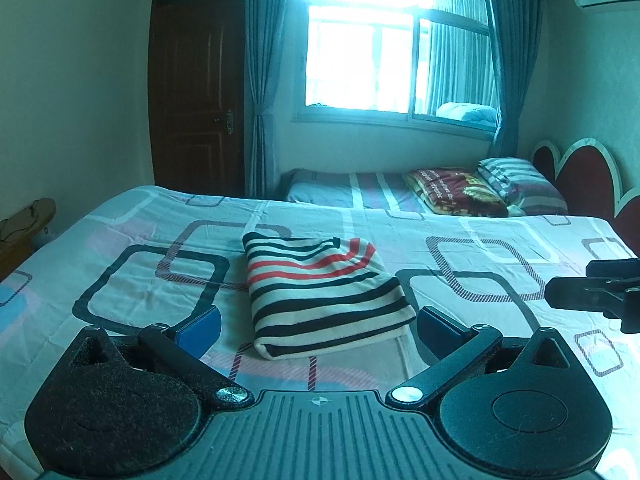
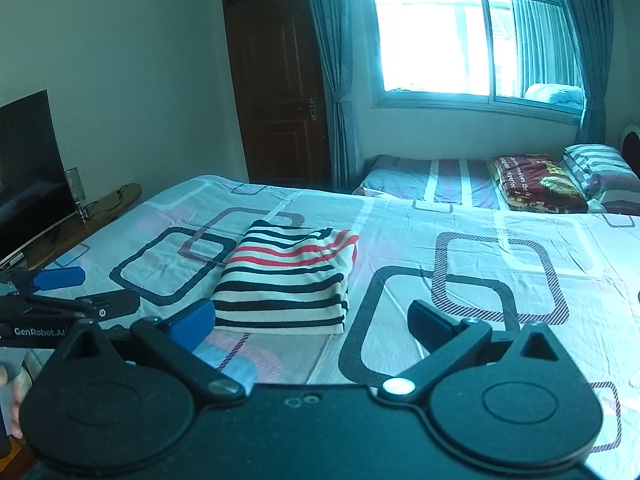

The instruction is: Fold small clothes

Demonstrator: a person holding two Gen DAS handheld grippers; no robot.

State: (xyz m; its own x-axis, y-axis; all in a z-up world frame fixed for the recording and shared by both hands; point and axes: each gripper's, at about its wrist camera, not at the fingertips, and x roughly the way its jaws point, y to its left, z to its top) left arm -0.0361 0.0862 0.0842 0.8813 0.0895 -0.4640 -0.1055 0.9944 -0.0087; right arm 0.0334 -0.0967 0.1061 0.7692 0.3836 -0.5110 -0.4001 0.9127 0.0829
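Folded cream knit garment with black and red stripes (image 1: pixel 320 292) lies on the patterned bed sheet (image 1: pixel 460 240), long axis toward twelve o'clock, dead ahead of the nearer left hand-held gripper (image 1: pixel 318 326); from the right hand-held gripper (image 2: pixel 312 326) it sits at eleven o'clock. Both spread wide, holding nothing.

A white garment (image 1: pixel 324 300) with black and red stripes lies folded, apparently neatly, on the bed.

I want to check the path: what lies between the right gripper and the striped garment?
Only bare bedsheet lies between the right gripper and the folded striped garment, as the right wrist view shows.
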